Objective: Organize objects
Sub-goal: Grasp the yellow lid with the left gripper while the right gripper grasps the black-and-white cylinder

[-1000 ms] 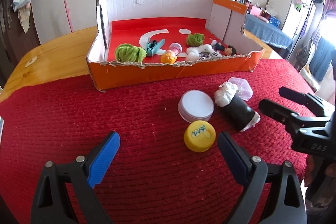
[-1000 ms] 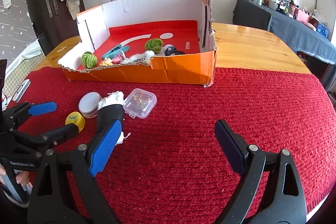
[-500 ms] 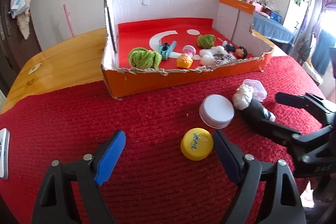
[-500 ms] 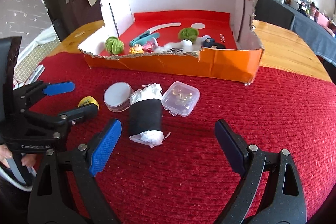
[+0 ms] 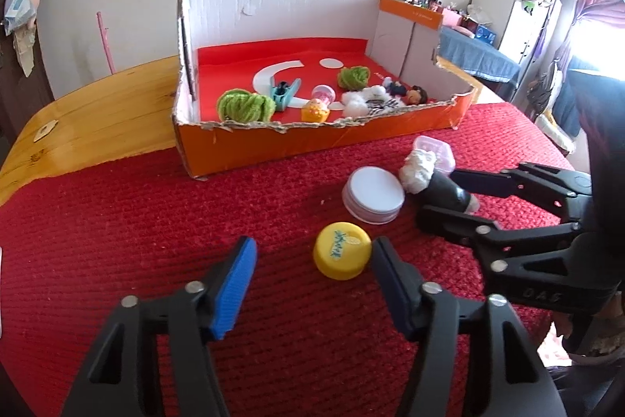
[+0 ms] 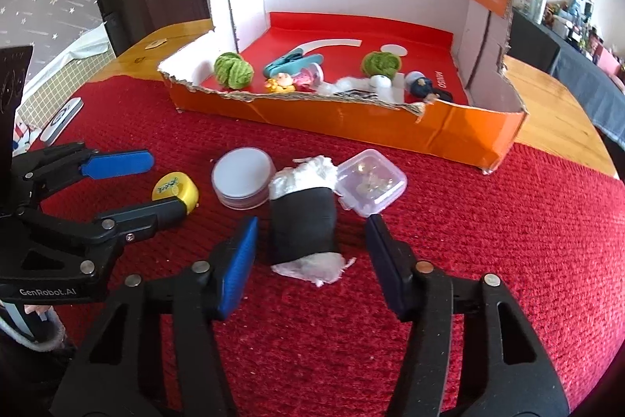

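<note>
- Left gripper (image 5: pixel 312 268): jaws have just been closing, half-narrowed around the yellow cap (image 5: pixel 342 255); contact apparently not made.
- Right gripper (image 6: pixel 310 253): likewise closing, straddling the black roll (image 6: pixel 302 225).
- Step: grasping. Next: close fully, lift toward the far orange box (image 6: pixel 449 139).

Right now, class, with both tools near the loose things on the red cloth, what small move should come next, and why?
Probably ease the right tool a little forward and finish closing on the black roll. Its jaws have just been closing, yet gaps remain on both sides. The left tool is likewise narrowing beside the yellow cap, not gripping it.
</note>
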`<action>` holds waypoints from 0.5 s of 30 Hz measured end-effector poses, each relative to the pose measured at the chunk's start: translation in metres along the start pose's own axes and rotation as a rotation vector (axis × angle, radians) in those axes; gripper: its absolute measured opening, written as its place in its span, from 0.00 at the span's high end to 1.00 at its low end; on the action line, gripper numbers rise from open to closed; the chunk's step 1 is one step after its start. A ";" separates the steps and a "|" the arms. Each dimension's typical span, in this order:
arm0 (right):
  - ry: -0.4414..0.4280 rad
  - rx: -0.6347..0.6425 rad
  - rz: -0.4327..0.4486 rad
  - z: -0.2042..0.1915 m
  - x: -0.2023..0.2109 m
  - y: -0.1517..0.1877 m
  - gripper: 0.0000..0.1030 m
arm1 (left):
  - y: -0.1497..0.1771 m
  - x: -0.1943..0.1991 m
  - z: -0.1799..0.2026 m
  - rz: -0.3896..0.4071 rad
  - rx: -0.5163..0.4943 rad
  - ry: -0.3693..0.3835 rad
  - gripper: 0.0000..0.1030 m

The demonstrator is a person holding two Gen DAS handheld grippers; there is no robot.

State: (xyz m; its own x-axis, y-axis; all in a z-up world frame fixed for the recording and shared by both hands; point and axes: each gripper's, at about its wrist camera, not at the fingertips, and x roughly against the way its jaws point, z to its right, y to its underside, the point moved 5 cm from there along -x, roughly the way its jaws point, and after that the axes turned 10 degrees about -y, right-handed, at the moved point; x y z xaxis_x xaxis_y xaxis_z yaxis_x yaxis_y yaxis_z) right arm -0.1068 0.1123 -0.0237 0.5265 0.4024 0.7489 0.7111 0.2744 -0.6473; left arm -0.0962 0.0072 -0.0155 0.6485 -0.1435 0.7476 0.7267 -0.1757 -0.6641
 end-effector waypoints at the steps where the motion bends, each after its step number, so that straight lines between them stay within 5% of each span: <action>1: 0.004 0.011 -0.001 -0.002 -0.001 0.000 0.50 | 0.000 0.000 0.002 0.000 -0.001 0.013 0.48; 5: -0.020 0.034 0.008 -0.007 -0.002 0.000 0.68 | 0.000 0.000 0.008 0.004 -0.001 0.062 0.69; 15: -0.083 0.041 0.048 -0.014 0.014 -0.002 0.68 | -0.006 0.012 0.008 0.032 0.016 0.065 0.70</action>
State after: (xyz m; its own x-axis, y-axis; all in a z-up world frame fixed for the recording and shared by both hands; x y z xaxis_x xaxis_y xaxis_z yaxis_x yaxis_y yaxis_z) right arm -0.0947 0.1048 -0.0099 0.5178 0.4866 0.7036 0.6652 0.2882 -0.6888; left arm -0.0908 0.0147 -0.0029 0.6559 -0.2123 0.7243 0.7093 -0.1548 -0.6877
